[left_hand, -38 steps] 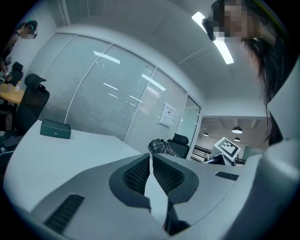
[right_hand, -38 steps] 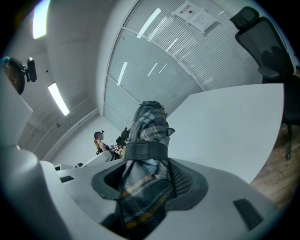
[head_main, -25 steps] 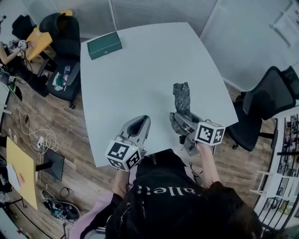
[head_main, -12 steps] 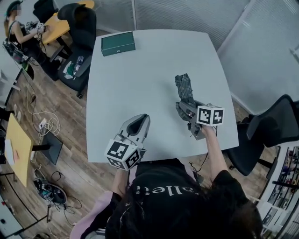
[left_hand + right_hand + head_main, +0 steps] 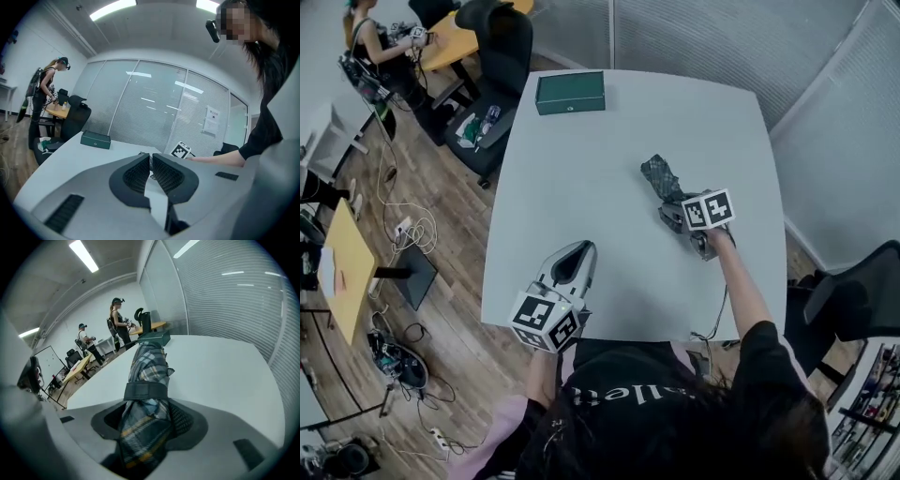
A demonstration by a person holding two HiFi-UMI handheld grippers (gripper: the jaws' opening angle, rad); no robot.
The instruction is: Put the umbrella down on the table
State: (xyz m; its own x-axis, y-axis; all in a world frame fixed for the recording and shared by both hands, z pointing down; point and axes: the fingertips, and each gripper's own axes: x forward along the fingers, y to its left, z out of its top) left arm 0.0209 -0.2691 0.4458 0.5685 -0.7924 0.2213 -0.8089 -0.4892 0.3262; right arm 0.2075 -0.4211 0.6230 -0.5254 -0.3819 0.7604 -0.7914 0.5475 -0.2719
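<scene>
Folded plaid umbrella (image 5: 660, 176) is low over the right half of the table (image 5: 581, 178), its near end clamped between the jaws of the right gripper (image 5: 675, 214). Left gripper (image 5: 577, 255) hovers at the near edge, jaws together, empty. Green box (image 5: 570, 93) sits at the far edge

Head view steeply down on table (image 5: 581, 178); both gripper views low across it

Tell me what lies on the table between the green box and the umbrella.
Nothing: the head view shows only bare table between the green box and the umbrella.
</scene>
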